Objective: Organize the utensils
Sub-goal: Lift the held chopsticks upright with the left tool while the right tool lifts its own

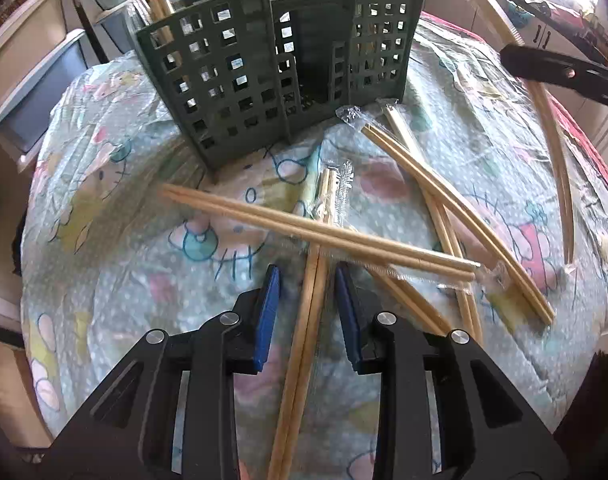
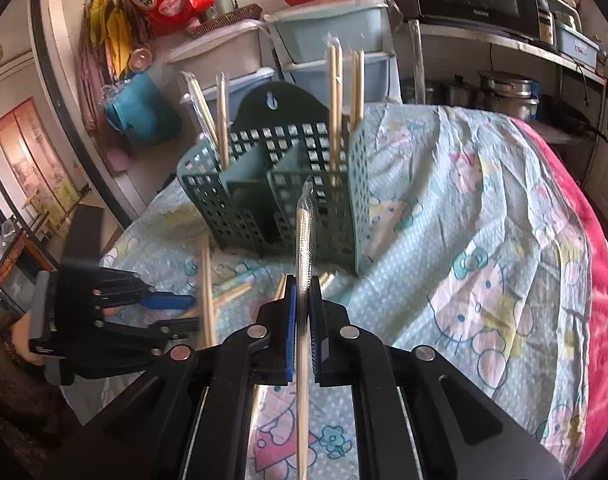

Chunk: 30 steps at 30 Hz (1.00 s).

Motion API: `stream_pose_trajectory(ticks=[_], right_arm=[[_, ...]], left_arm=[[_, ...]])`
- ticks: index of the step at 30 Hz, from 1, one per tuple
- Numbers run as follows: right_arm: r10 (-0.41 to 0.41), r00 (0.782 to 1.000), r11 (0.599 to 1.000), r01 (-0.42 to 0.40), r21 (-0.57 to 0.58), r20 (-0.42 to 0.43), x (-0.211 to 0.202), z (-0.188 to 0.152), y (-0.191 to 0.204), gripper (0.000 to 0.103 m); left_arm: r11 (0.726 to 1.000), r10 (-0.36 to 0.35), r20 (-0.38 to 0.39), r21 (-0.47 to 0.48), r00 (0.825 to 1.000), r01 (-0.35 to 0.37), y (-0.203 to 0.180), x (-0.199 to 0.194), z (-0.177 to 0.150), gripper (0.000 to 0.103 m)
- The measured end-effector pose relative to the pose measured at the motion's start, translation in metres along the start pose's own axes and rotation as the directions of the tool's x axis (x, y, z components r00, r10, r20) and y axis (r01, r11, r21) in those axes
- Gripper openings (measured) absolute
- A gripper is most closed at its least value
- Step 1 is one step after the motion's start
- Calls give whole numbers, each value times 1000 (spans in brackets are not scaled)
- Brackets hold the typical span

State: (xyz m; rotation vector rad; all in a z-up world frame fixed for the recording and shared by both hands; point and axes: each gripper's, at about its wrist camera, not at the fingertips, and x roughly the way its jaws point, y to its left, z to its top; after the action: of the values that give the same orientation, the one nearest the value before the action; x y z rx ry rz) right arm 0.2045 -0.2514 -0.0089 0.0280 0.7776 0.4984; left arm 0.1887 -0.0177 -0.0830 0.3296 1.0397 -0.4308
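Chopsticks in mid-sort: in the right wrist view, the right gripper (image 2: 303, 300) has its jaws clenched on a plastic-wrapped pair of chopsticks (image 2: 304, 240), held near mid-length and aimed at the green perforated utensil caddy (image 2: 280, 196) at centre frame, where several pairs already stand upright in its outer compartments. In the left wrist view, the left gripper (image 1: 307, 280) hangs with jaws released, straddling but not pressing a bare wooden pair (image 1: 310, 312) at lower centre. More pairs (image 1: 444, 216) lie crossed at centre right on the worktop, which is covered by a wrinkled cartoon-print cloth (image 1: 116, 216). The sticks look light, stiff and slender, likely to roll or pivot if pinched off-centre, so a hold near the middle seems best; the crinkled film sleeves appear slippery. The caddy is rigid moulded plastic with square holes and flat dividers.
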Motion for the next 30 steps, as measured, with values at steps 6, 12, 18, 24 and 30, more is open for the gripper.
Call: stream_pose_trajectory(ticks=[6, 12, 18, 24, 30], right_arm=[[14, 999, 1000, -13, -22, 49, -11, 14, 10, 6], [32, 993, 999, -26, -47, 115, -27, 33, 20, 6], [48, 984, 997, -37, -68, 173, -39, 48, 30, 6], [56, 973, 997, -41, -71, 224, -51, 62, 36, 6], [61, 956, 995, -36, -93, 286, -69, 76, 43, 6]], left_arm=[[1000, -28, -23, -3, 999, 28, 11, 3, 12, 9], [999, -40, -4, -7, 999, 40, 8, -17, 7, 6], [993, -101, 58, -62, 993, 104, 17, -51, -1, 6], [985, -136, 164, -82, 977, 151, 17, -84, 7, 6], [981, -158, 247, -74, 956, 181, 10, -110, 22, 3]])
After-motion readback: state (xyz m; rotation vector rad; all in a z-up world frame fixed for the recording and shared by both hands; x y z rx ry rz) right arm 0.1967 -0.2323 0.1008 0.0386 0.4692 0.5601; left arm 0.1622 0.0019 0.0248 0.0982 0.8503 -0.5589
